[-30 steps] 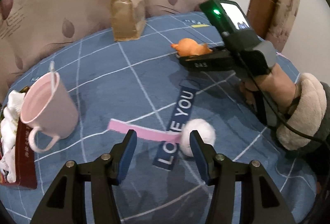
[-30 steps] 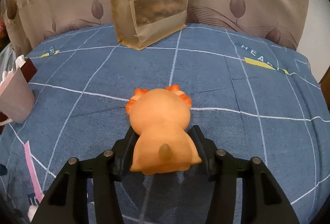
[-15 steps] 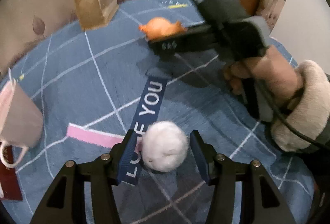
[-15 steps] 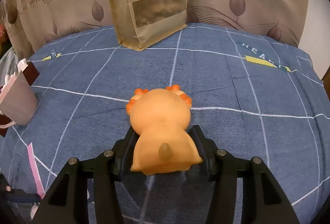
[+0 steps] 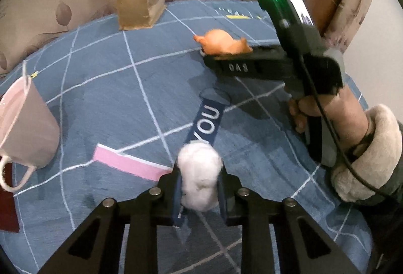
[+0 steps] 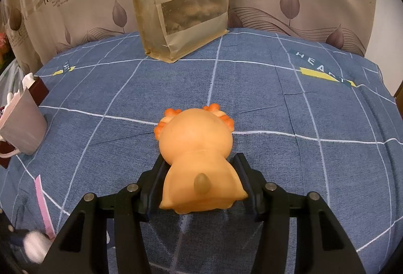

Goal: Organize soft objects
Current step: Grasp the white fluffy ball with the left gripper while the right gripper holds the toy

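A white fluffy ball (image 5: 199, 173) lies on the blue checked cloth (image 5: 100, 97), over its "YOU" lettering. My left gripper (image 5: 200, 194) is around the ball, its jaws closing, and both pads press the ball's sides and squeeze it narrow. The same ball shows as a blur (image 6: 35, 246) at the lower left of the right wrist view. An orange squishy animal toy (image 6: 196, 145) sits tail towards the camera with my right gripper (image 6: 200, 165) shut on its lower body. From the left wrist view the toy (image 5: 221, 42) lies between the right gripper's dark fingers.
A pink cup (image 5: 27, 127) stands at the left, beside a dark red box (image 5: 7, 211). A tall brown paper bag (image 6: 181, 1) stands at the back against the leaf-print curtain. A person's hand in a fluffy cuff (image 5: 365, 155) holds the right gripper.
My left gripper moved right and down until the white ball sat between its fingers, then the jaws closed onto it. The right gripper and orange toy stayed still.
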Available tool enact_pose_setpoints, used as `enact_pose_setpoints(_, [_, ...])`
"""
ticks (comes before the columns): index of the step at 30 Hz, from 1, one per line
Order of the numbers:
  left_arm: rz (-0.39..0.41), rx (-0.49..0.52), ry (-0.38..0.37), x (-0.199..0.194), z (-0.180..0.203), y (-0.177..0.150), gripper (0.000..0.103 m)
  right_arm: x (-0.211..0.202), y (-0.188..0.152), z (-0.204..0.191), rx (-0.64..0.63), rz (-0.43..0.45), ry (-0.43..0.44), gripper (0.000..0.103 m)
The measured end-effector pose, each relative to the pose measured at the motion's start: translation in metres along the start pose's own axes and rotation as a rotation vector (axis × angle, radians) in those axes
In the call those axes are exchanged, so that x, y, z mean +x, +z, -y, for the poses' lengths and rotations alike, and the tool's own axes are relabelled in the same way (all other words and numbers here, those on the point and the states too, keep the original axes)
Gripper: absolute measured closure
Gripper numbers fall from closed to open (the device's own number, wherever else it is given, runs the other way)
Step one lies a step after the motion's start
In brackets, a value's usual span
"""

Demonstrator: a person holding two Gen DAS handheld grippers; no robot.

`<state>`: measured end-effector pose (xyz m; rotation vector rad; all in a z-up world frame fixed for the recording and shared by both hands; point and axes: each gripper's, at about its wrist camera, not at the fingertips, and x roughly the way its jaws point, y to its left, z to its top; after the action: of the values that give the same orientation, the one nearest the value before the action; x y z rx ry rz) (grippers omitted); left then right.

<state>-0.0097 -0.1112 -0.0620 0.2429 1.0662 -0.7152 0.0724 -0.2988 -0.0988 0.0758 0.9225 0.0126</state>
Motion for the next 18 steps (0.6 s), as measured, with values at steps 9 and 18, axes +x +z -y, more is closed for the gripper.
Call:
enact_pose_setpoints(9, [0.056, -0.082, 0.058, -0.027, -0.021, 0.007, 0.079, 0.001, 0.000, -0.001, -0.006, -0.001, -0.005, 0.052])
enact_pose_setpoints(18, [0.123, -0.113, 0.104, -0.054, -0.044, 0.017, 0.079, 0.000, 0.000, -0.001, -0.005, -0.001, -0.005, 0.052])
